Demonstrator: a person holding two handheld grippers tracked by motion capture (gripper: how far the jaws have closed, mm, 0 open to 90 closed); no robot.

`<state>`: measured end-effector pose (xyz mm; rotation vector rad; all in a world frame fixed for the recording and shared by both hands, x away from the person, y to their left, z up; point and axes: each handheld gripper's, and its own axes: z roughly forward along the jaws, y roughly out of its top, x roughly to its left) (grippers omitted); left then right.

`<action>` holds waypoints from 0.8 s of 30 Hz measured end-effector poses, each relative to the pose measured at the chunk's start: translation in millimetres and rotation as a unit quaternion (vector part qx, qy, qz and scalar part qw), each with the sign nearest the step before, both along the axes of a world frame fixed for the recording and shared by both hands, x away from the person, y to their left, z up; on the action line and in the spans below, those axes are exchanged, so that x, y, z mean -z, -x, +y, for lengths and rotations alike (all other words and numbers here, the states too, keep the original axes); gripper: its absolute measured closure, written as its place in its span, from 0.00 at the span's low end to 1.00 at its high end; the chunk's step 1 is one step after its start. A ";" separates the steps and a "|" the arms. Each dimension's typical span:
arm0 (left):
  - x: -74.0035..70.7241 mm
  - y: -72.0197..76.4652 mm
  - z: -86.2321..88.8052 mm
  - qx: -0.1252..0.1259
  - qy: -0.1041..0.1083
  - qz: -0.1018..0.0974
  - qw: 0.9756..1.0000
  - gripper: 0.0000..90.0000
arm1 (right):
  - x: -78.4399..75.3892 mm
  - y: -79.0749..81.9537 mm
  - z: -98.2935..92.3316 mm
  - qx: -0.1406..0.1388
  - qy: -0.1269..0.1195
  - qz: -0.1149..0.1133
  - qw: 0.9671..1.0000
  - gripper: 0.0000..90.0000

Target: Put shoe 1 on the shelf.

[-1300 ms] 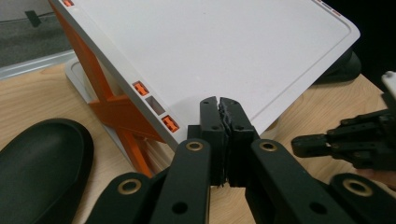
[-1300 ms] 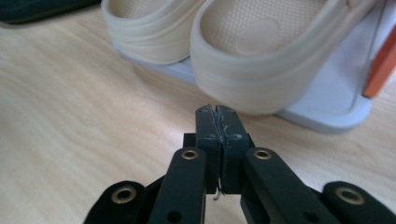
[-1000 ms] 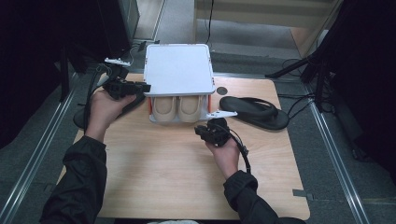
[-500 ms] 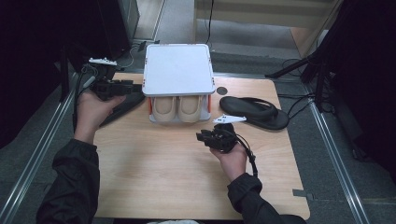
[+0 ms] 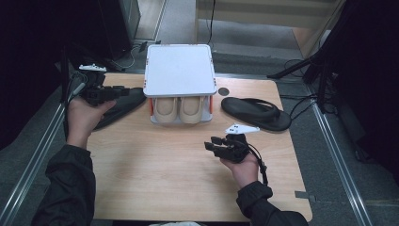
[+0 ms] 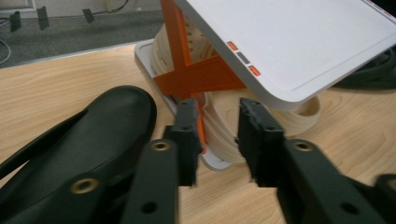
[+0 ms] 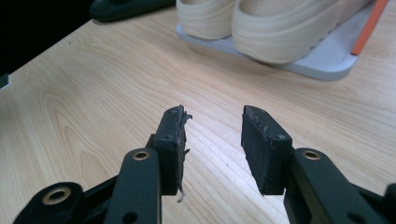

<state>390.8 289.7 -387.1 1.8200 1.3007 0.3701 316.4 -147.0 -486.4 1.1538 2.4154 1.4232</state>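
my left gripper [image 5: 123,89] hovers empty, jaws apart, over the black sandal [image 5: 117,107] at the rack's [image 5: 179,70] nine o'clock. right gripper [image 5: 209,143] idles empty, jaws parted. i judge both sandals unshelved, second [image 5: 256,113] at three o'clock.

the left gripper [image 5: 106,92] sits over a black sandal [image 5: 123,104] at the table's [image 5: 164,174] left edge. a white rack [image 5: 179,69] holds two beige shoes [image 5: 178,108]. a second black sandal [image 5: 256,112] lies right of the rack. the right gripper [image 5: 217,145] hovers above bare wood.
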 end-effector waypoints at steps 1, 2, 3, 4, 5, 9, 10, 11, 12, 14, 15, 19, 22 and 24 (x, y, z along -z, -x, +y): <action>1.9 -0.6 1.4 -0.001 -0.001 0.001 1.000 0.83 | 0.3 -0.1 -0.7 0.000 0.000 -0.001 1.000 0.67; 4.1 -1.5 2.6 -0.002 -0.002 0.003 1.000 0.87 | 0.2 -0.1 -1.1 0.000 0.000 -0.001 1.000 0.67; 6.6 -3.0 3.8 -0.004 -0.004 0.005 1.000 0.90 | -0.1 0.0 -1.3 0.004 0.000 -0.001 1.000 0.67; 9.3 -4.4 5.0 -0.007 -0.001 0.007 1.000 0.93 | -0.2 -0.3 -1.5 0.003 -0.002 0.000 1.000 0.67; 12.1 -6.1 6.1 -0.008 -0.001 0.009 1.000 0.95 | -0.1 -0.4 -1.3 0.003 -0.002 -0.001 1.000 0.67; 23.3 -14.7 8.8 -0.022 -0.005 0.015 1.000 0.98 | 2.3 -0.8 0.3 0.005 0.003 0.004 1.000 0.68; 26.1 -17.5 9.1 -0.023 -0.005 0.020 1.000 0.99 | 2.8 -0.8 0.7 0.003 0.004 0.005 1.000 0.68; 28.7 -20.3 9.2 -0.024 -0.004 0.023 0.999 1.00 | 3.1 -0.3 0.8 0.003 0.005 0.005 1.000 0.68; 31.5 -23.5 9.2 -0.026 -0.003 0.024 0.999 1.00 | 3.4 0.1 0.7 0.002 0.005 0.003 1.000 0.68; 38.0 -30.2 7.9 -0.031 -0.001 0.027 0.999 1.00 | 4.2 2.4 -0.6 0.005 0.001 0.000 1.000 0.68; 41.7 -33.8 7.6 -0.034 -0.001 0.034 0.999 1.00 | 4.9 3.8 -1.6 0.009 -0.002 0.000 1.000 0.68; 56.9 -46.9 4.4 -0.052 -0.004 0.045 0.998 1.00 | 7.5 6.9 -3.9 0.011 0.002 0.003 1.000 0.68; 68.2 -55.3 1.2 -0.056 -0.006 0.052 0.997 1.00 | 7.7 8.0 -5.7 0.015 0.005 0.004 1.000 0.68; 75.0 -60.3 -0.4 -0.059 -0.007 0.056 0.997 1.00 | 9.0 8.9 -7.3 0.018 0.003 0.005 1.000 0.68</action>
